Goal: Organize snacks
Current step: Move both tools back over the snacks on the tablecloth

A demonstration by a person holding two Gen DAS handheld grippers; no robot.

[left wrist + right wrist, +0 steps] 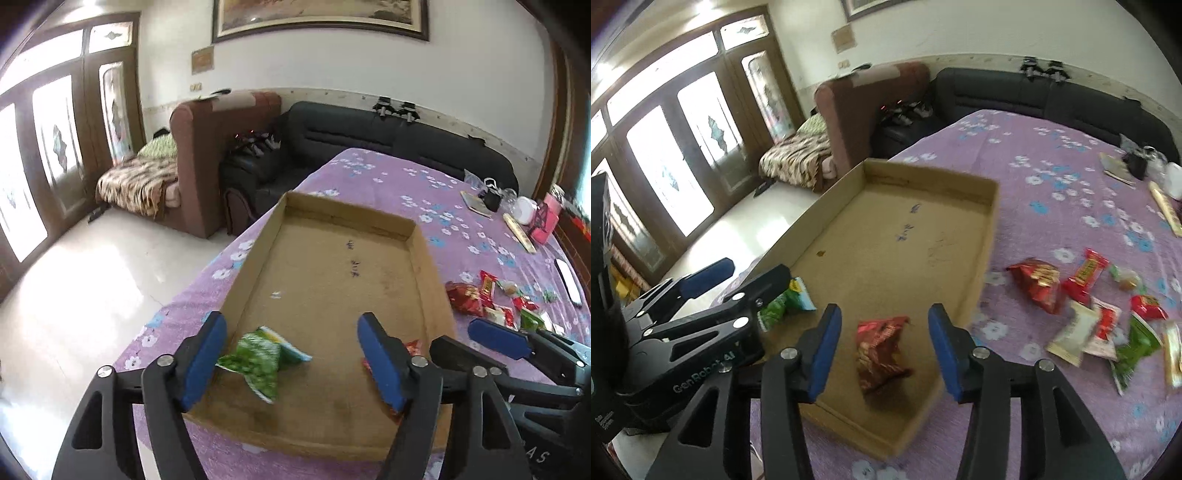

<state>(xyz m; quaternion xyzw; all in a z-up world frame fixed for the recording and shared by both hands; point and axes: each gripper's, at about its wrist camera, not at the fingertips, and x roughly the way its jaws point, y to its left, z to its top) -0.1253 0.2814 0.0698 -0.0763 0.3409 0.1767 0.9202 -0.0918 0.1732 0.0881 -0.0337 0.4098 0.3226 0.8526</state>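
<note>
Our left gripper [291, 360] stood open over a green packet [258, 360] in the cardboard tray [421, 251]; our right gripper [884, 349] gaped around a red packet [881, 354].

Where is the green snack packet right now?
In the left wrist view, the green snack packet lies inside the cardboard tray at its near left corner, between the open left tool's fingers.
</note>
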